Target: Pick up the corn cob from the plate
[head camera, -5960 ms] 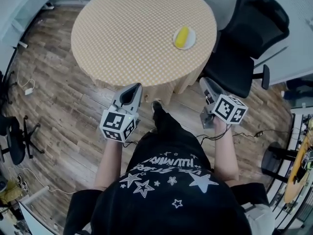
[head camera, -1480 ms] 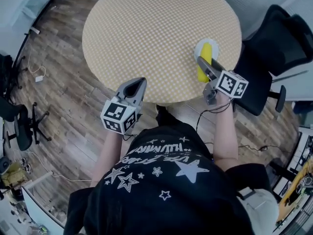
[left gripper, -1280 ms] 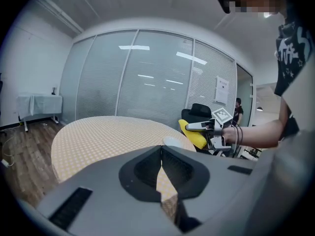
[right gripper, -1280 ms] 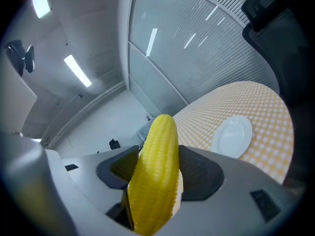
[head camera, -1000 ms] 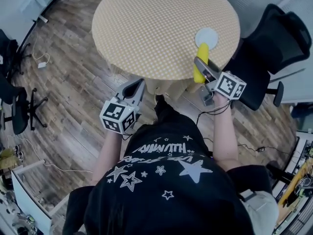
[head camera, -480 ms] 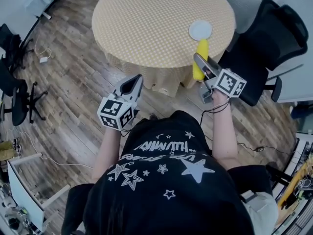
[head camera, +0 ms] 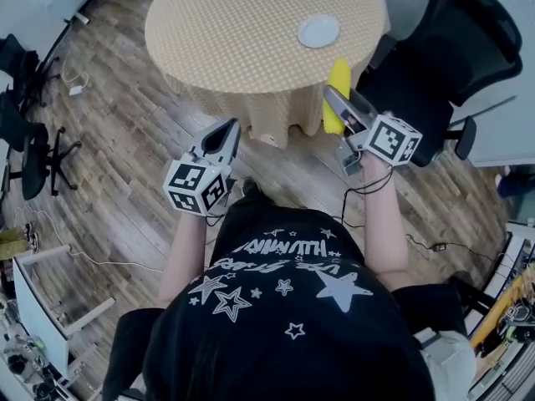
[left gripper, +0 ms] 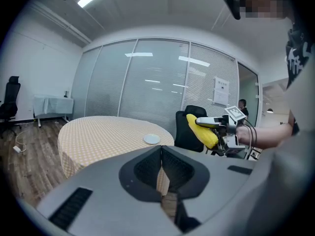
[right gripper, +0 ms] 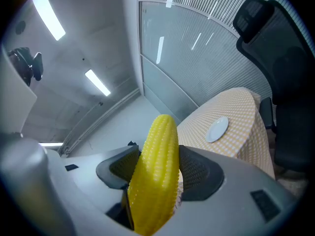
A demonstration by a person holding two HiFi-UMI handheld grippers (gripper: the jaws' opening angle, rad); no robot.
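The yellow corn cob [right gripper: 155, 173] stands clamped between the jaws of my right gripper [right gripper: 157, 173], which is shut on it. In the head view the cob [head camera: 337, 94] hangs off the table's near right edge, held by the right gripper [head camera: 334, 107]. The small white plate [head camera: 318, 31] lies bare on the round checkered table [head camera: 242, 23]; the plate [right gripper: 217, 129] also shows beyond the cob. My left gripper [head camera: 226, 136] is shut with nothing in it, low over the wooden floor to the left. From the left gripper [left gripper: 161, 168] view the cob [left gripper: 202, 131] shows at the right.
A black office chair [head camera: 439, 48] stands right of the table, close to the right gripper. More black chairs [head camera: 21, 132] and cables lie at the far left on the wooden floor [head camera: 125, 165]. Glass partition walls [left gripper: 147, 92] stand behind the table.
The right gripper has lifted the corn cob off the plate and drawn it back past the table's edge. The person has stepped away from the table; the left gripper stays shut.
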